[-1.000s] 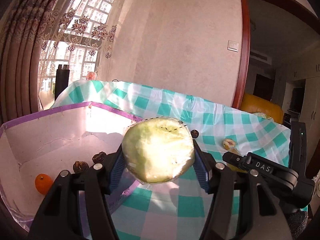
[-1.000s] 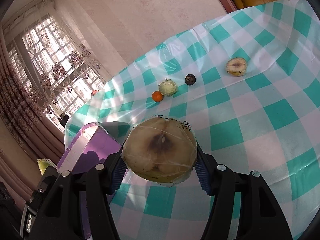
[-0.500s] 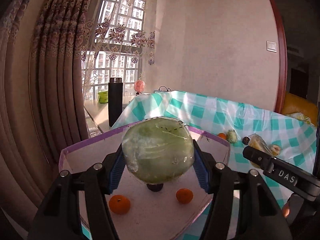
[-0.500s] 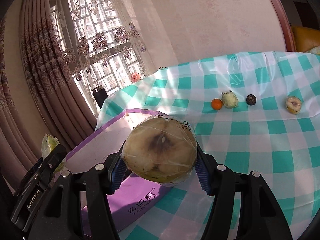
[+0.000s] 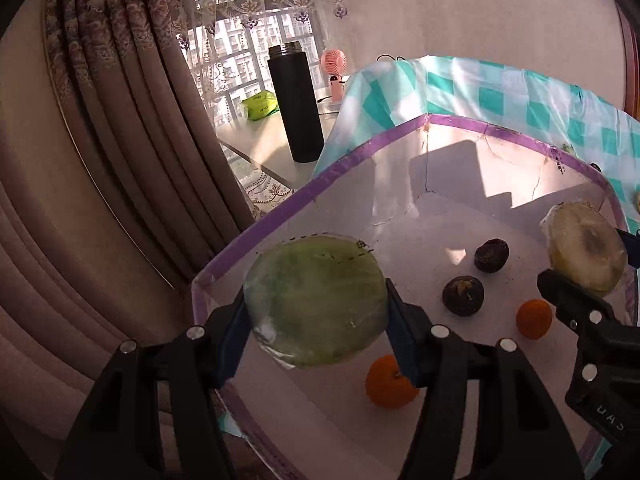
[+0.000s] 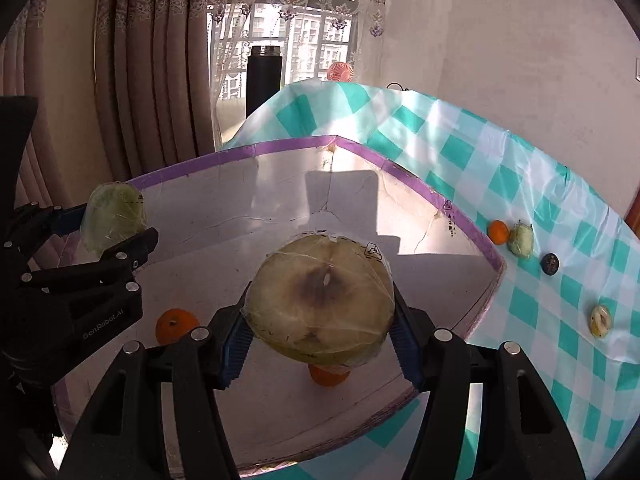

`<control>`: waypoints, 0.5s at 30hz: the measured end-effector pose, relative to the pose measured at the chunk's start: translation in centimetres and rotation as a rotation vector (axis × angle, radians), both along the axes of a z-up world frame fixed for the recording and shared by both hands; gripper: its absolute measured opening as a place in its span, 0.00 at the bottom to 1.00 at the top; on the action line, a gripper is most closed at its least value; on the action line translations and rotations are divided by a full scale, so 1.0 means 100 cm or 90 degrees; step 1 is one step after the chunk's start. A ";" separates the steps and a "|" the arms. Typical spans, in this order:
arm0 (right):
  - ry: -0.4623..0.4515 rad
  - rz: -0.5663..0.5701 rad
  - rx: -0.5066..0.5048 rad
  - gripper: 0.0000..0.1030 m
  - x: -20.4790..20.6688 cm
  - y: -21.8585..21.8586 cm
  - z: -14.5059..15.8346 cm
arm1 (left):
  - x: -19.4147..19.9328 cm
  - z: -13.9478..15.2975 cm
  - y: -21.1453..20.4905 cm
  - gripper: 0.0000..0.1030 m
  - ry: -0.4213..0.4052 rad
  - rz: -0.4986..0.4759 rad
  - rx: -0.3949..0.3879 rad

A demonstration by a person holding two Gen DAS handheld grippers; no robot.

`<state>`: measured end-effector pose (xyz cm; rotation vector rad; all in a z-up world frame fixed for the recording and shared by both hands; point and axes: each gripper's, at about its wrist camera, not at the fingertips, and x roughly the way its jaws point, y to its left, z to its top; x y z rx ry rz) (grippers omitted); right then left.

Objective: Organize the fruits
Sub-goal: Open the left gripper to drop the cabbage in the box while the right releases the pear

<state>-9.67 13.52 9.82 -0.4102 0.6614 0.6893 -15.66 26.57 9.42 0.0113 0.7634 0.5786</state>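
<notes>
From the left wrist, the left gripper [image 5: 316, 304] clamps a plastic-wrapped green fruit half [image 5: 316, 300] over the purple-rimmed box [image 5: 320, 176], which holds two oranges [image 5: 390, 382] and two dark fruits [image 5: 463, 295] (sun-striped floor). From the right wrist, the right gripper [image 6: 320, 316] grips a wrapped, brown-cored fruit half [image 6: 320, 300] above the same box; more fruit sits on the checked table [image 6: 520, 184] beside it.
</notes>
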 end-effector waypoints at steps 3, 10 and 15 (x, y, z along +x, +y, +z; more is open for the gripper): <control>0.022 0.035 -0.063 0.58 -0.007 0.019 -0.017 | 0.008 -0.014 0.004 0.60 0.051 -0.002 0.005; 0.033 0.050 -0.159 0.58 -0.014 0.030 -0.032 | 0.012 -0.017 0.014 0.60 0.062 -0.011 -0.024; 0.034 0.052 -0.165 0.59 -0.013 0.028 -0.033 | 0.015 -0.017 0.013 0.60 0.069 -0.009 -0.025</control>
